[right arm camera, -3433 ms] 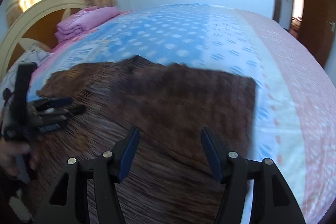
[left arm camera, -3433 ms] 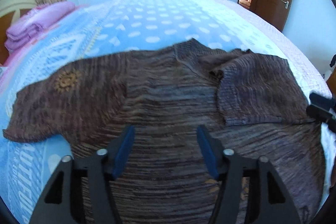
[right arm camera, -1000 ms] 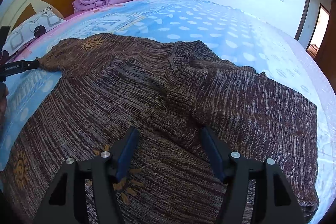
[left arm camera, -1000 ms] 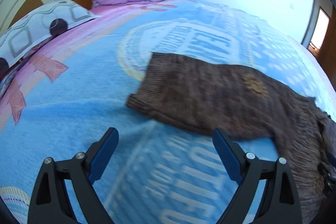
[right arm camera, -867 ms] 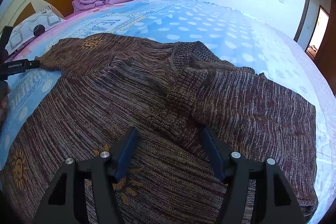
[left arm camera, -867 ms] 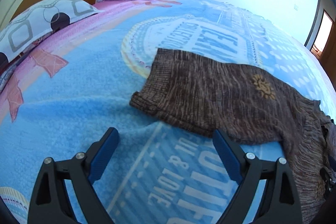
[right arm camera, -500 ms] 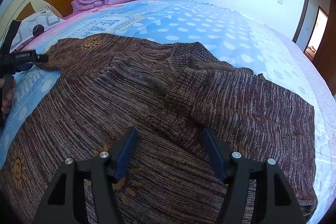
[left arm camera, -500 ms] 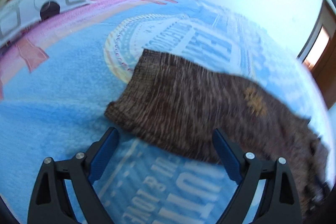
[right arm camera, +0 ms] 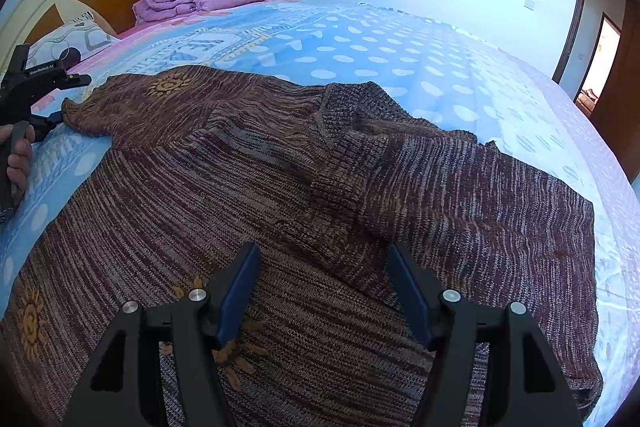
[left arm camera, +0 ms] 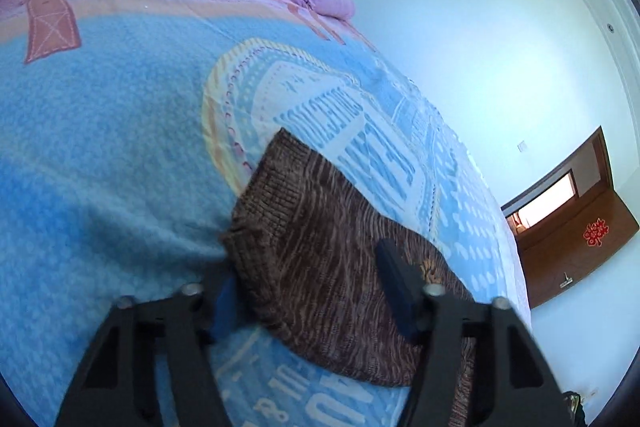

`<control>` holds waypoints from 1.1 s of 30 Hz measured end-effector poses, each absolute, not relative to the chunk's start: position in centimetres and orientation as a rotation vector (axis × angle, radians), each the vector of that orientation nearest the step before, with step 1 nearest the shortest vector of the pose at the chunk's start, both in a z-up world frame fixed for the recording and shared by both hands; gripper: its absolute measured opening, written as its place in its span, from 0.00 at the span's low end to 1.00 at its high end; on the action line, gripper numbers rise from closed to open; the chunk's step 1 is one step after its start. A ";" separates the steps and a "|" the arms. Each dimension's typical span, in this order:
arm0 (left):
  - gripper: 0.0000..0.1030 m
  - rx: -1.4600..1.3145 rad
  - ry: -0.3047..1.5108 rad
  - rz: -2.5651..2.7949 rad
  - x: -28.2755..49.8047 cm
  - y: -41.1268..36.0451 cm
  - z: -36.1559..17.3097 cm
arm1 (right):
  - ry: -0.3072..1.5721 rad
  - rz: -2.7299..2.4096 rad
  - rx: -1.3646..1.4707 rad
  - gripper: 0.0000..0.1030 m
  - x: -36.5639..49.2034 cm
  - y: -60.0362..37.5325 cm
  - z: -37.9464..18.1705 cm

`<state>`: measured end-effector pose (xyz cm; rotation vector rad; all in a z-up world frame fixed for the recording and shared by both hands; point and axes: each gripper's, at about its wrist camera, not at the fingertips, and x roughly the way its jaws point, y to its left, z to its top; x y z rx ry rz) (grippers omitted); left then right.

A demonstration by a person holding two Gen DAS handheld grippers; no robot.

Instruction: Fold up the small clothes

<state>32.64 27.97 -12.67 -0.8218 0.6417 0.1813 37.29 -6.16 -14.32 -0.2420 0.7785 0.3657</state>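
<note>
Now that the left gripper (left arm camera: pixel 308 287) has closed in from short of the cuff, its spread jaws straddle the ribbed cuff of the brown knitted sweater's (right arm camera: pixel 280 187) outstretched sleeve (left arm camera: pixel 320 259), not yet clamped. The right gripper (right arm camera: pixel 324 291) still hovers open over the sweater's chest, just before the already folded sleeve. The sleeve fold looks ready to begin.

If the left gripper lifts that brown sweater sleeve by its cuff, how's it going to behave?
Likely floppy: the knit sweater lies limp, rumpled at the collar. The sleeve would probably drape from the left gripper, whose open fingers straddle the cuff. The ribbed knit looks grippy, not slippery, and may drag on the fuzzy blanket.
</note>
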 end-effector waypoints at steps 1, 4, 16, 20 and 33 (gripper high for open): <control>0.14 -0.834 0.652 0.159 32.8 28.1 -12.8 | 0.778 0.365 -0.242 0.65 37.3 -6.2 -14.3; 0.08 -0.845 0.672 0.107 33.4 28.0 -12.8 | 0.776 0.360 -0.243 0.65 37.3 -6.2 -14.3; 0.07 -0.748 0.618 0.006 34.5 25.9 -6.4 | 0.699 0.387 -0.118 0.65 36.4 -8.3 -12.7; 0.06 -0.688 0.652 -0.016 35.1 24.1 -5.6 | 0.708 0.386 0.087 0.65 36.1 -11.8 -11.5; 0.06 -0.662 0.605 -0.082 35.2 20.1 -1.6 | 0.660 0.368 0.149 0.65 30.7 -18.1 -8.8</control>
